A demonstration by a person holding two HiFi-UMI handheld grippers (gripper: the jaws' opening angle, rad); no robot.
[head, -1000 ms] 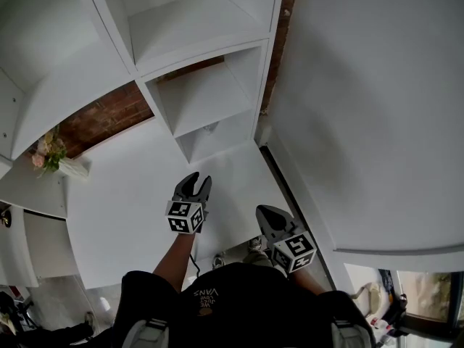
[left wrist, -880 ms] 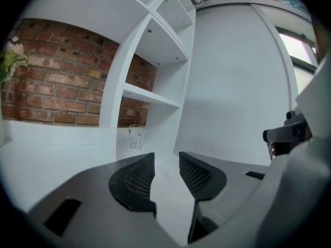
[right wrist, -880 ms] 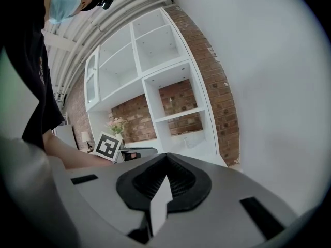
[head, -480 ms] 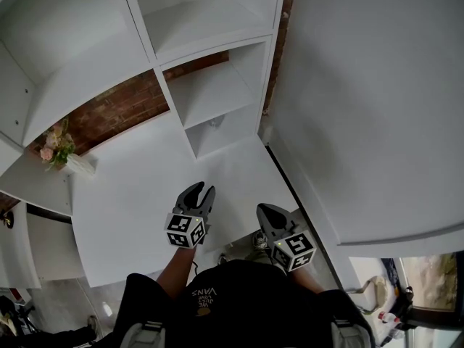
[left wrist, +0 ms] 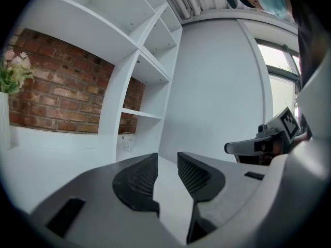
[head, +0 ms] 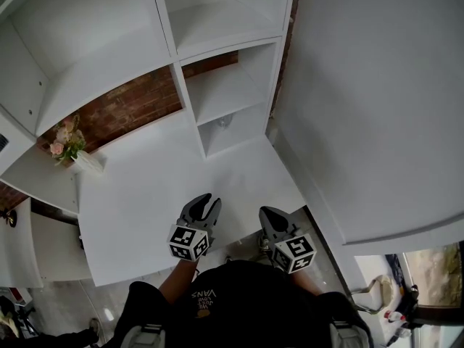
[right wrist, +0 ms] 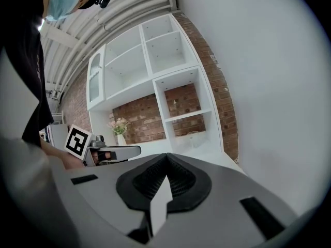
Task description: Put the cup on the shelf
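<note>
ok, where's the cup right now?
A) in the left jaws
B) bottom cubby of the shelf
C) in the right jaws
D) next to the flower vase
B: the clear cup stands in the shelf's lowest compartment; the left gripper's jaws, just closing a little, and the right gripper's shut jaws hold nothing.

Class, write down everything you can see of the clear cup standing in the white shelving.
The cup is small, see-through and colourless, and looks like glass or clear plastic. It stands upright and seems empty. It is in the white shelf, in the lowest compartment of the right column, resting on that compartment's white floor. Nothing else touches it. Finer detail is too small to tell.
</note>
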